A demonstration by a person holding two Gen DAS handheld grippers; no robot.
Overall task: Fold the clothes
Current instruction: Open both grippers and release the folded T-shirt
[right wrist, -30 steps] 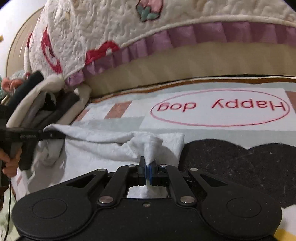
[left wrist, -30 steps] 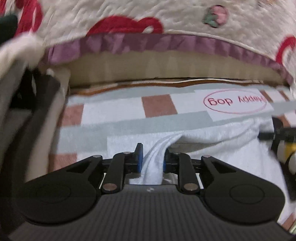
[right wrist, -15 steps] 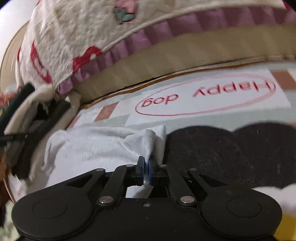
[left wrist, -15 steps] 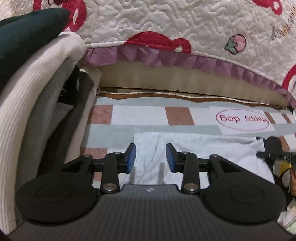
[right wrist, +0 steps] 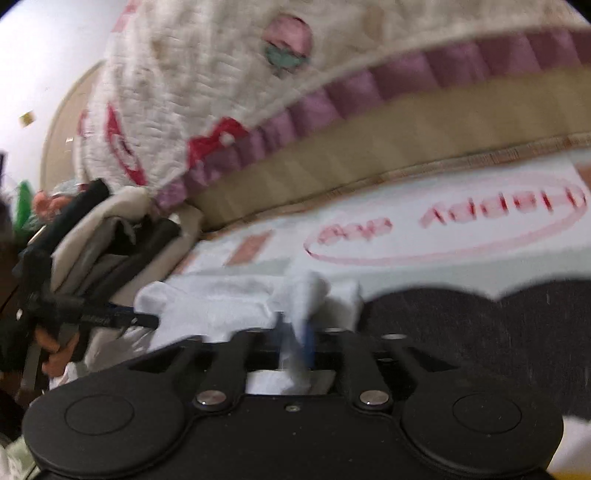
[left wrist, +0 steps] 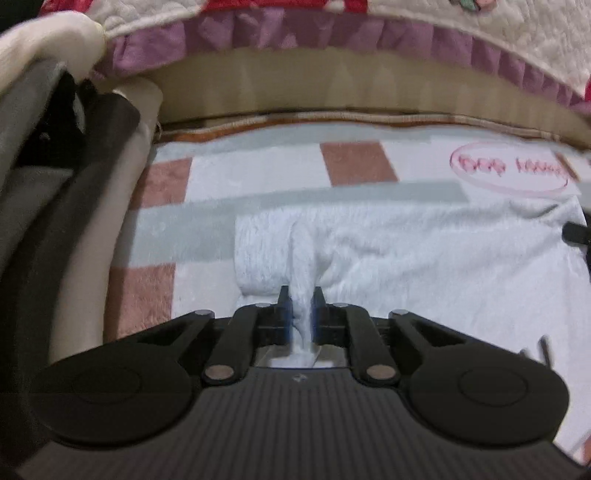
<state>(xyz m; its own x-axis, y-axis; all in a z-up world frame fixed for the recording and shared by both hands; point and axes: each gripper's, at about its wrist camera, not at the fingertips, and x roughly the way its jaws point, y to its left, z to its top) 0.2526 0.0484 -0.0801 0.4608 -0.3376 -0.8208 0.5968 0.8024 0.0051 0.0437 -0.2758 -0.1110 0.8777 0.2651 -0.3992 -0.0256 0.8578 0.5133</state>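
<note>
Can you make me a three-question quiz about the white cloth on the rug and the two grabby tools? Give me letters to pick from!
1. Where does the white cloth lie?
A) on the checked rug
B) on top of the bed quilt
C) in a basket

2. What colour is the frill along the quilt's edge?
A) green
B) purple
C) yellow

3. What is the left gripper doing?
A) standing wide open over bare rug
B) shut on a pinch of the white cloth
C) holding a hanger

Answers:
1 A, the cloth is spread on the rug below the bed.
2 B, the frill is purple.
3 B, a ridge of cloth is squeezed between its blue pads; the right gripper pinches the cloth too.
</note>
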